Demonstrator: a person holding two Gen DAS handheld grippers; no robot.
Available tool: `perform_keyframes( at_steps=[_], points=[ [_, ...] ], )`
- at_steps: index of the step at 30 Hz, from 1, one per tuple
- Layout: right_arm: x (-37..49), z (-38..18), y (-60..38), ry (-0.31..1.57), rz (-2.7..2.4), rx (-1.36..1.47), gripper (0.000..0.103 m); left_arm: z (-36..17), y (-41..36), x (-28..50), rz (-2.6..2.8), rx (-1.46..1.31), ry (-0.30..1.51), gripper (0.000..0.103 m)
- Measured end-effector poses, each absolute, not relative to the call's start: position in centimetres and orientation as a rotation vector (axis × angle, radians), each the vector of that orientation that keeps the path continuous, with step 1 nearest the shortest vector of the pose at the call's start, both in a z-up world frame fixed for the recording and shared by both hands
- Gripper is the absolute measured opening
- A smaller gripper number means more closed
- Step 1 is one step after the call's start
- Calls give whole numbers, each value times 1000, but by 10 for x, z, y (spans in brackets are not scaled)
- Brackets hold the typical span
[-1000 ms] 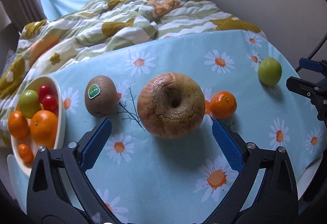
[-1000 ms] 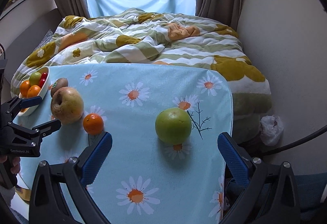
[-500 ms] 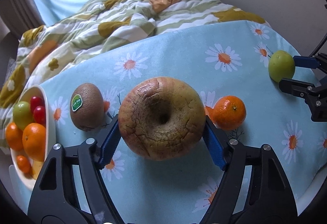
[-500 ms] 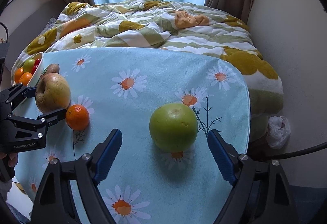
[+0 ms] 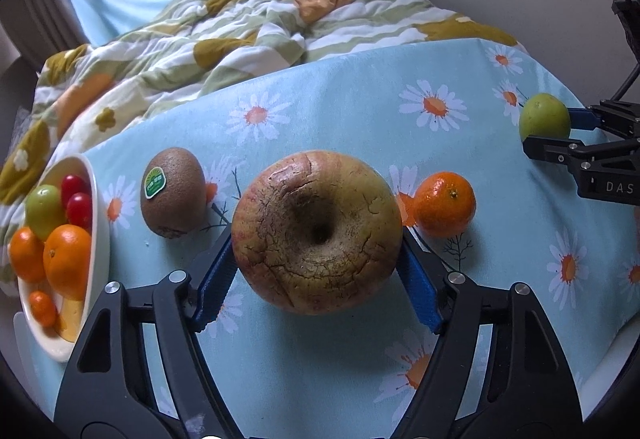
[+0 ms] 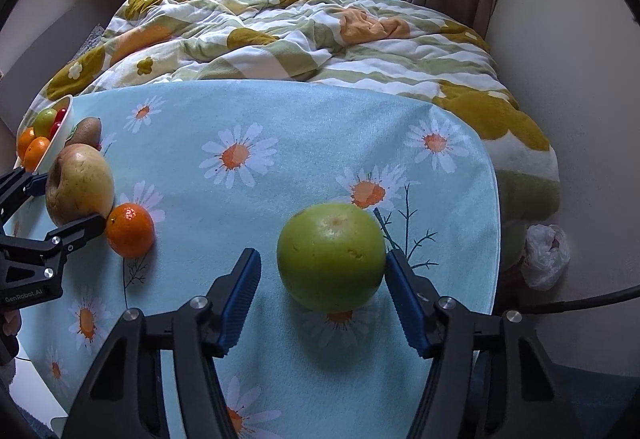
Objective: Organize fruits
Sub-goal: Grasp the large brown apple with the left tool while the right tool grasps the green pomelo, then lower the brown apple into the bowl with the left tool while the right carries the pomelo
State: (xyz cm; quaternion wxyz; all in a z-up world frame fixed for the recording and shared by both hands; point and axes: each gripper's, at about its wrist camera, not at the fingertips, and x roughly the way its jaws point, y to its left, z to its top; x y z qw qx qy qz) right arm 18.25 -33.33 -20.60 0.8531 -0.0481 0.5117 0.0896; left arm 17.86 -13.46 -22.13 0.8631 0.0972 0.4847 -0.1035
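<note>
Left gripper (image 5: pixel 316 271): clamped on the large cracked yellow-brown apple (image 5: pixel 317 233), a blue pad being pressed against each flank; the apple is seen on the daisy-print light-blue cloth (image 5: pixel 340 111).
Right gripper (image 6: pixel 322 297): its jaws are closing around the round green fruit (image 6: pixel 331 256); the right-hand pad is at the fruit's skin, while a gap is seen between the left-hand pad and the fruit, so no grip is made yet.
Green fruit: resting on the cloth near its right-hand edge, well apart from the other fruit.
Small orange mandarin (image 5: pixel 445 203): lying just beside the apple on its right, close to the left gripper's right finger.
Brown kiwi with a green sticker (image 5: pixel 173 191): lying on the cloth left of the apple, between it and the bowl.
White oval bowl (image 5: pixel 98 235): set at the cloth's left edge, filled with oranges, a small green fruit and red cherry tomatoes.
Counter: covered by the cloth; behind it a bed with a green, white and mustard patterned quilt (image 6: pixel 304 27) is seen.
</note>
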Motion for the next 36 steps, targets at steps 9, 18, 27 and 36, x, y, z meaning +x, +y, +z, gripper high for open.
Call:
perform_keyframes(
  at_steps=[9, 18, 27, 36],
  points=[
    [187, -206, -335, 1076, 192, -100, 49, -221, -130, 166, -204, 177, 1023, 81],
    [175, -187, -324, 1044, 216, -99, 49, -202, -121, 149, -202, 127, 986, 81],
    [159, -157, -297, 1005, 249, -117, 49, -160, -101, 127, -188, 81, 931, 81],
    [146, -122, -251, 964, 299, -135, 49, -124, -54, 108, -156, 41, 891, 81]
  ],
)
